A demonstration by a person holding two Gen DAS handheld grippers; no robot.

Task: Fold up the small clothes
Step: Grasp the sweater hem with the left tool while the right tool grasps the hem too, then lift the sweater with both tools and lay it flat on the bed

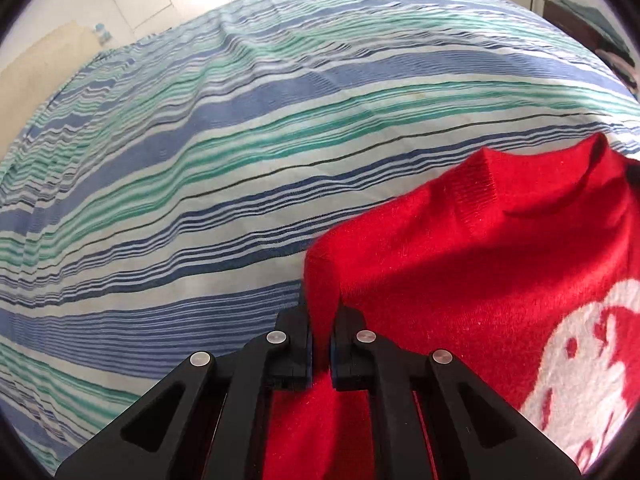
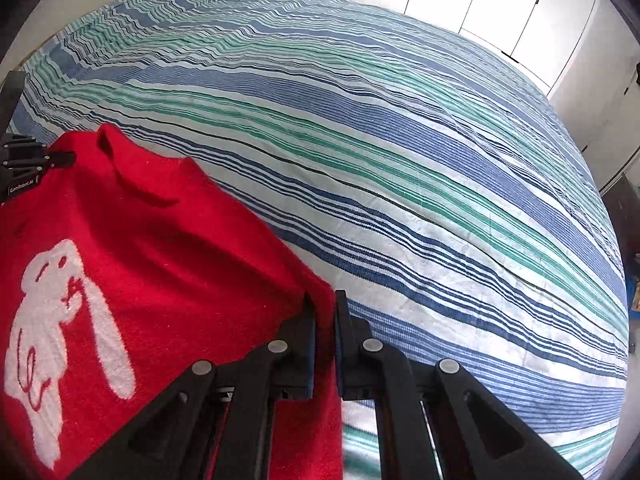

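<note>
The red sweater (image 1: 460,264) lay on the striped bed (image 1: 200,160), collar toward the frame top. The left hand-held gripper (image 1: 320,340) and right hand-held gripper (image 2: 325,344) each pinched one side edge of it.

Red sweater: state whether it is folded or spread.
Spread, not folded: the red sweater shows its collar and whole white figure, stretched between the left gripper and right gripper.

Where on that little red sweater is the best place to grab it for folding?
At its two side edges, one gripper coming in from each side. The red sweater lies flat on the striped bedspread, so its thin edges slip between jaws. The left gripper and right gripper already pinch there.
</note>
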